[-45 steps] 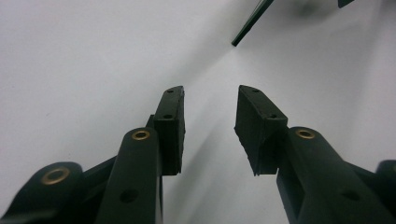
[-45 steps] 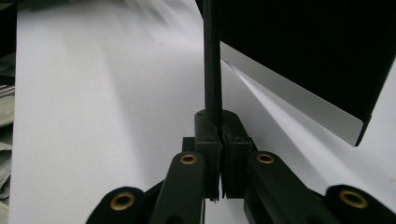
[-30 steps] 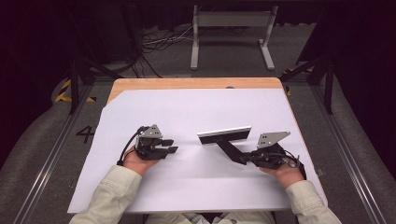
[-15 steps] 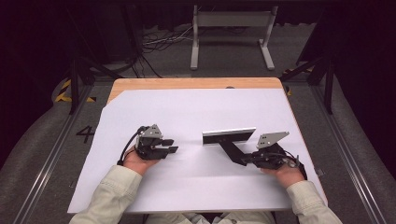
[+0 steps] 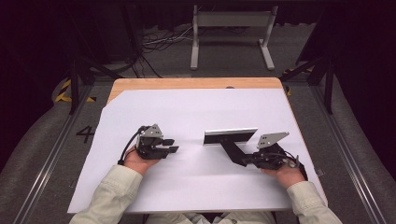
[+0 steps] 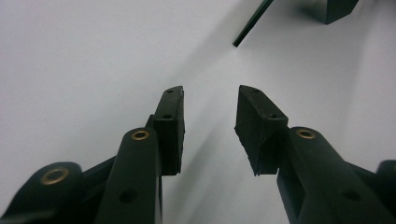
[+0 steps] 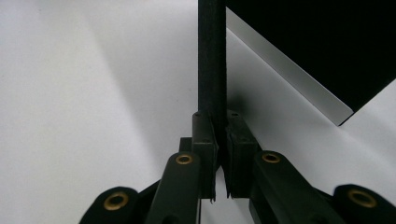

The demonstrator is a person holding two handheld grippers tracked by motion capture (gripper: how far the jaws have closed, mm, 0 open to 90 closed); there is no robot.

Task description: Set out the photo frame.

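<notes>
A flat black panel with a silver edge (image 5: 230,136) stands on its edge on the white sheet (image 5: 196,107), joined to a black bar (image 5: 232,150) that runs back toward my right hand. My right gripper (image 5: 245,161) is shut on that bar. In the right gripper view the bar (image 7: 211,56) rises from between the pads of the right gripper (image 7: 219,119), with the panel (image 7: 317,42) at the upper right. My left gripper (image 5: 170,145) rests on the sheet left of the panel, open and holding nothing. In the left gripper view my left gripper (image 6: 210,100) is open too, and the panel's thin edge (image 6: 252,21) lies far ahead.
The white sheet covers most of a wooden table (image 5: 187,84), whose far edge shows bare wood. Behind the table a grey metal stand (image 5: 232,28) and loose cables (image 5: 163,42) sit on the dark floor. Metal rails run along both sides.
The black panel has shifted slightly to the right on the sheet. Both hands have stayed where they were, and the left gripper is unchanged.
</notes>
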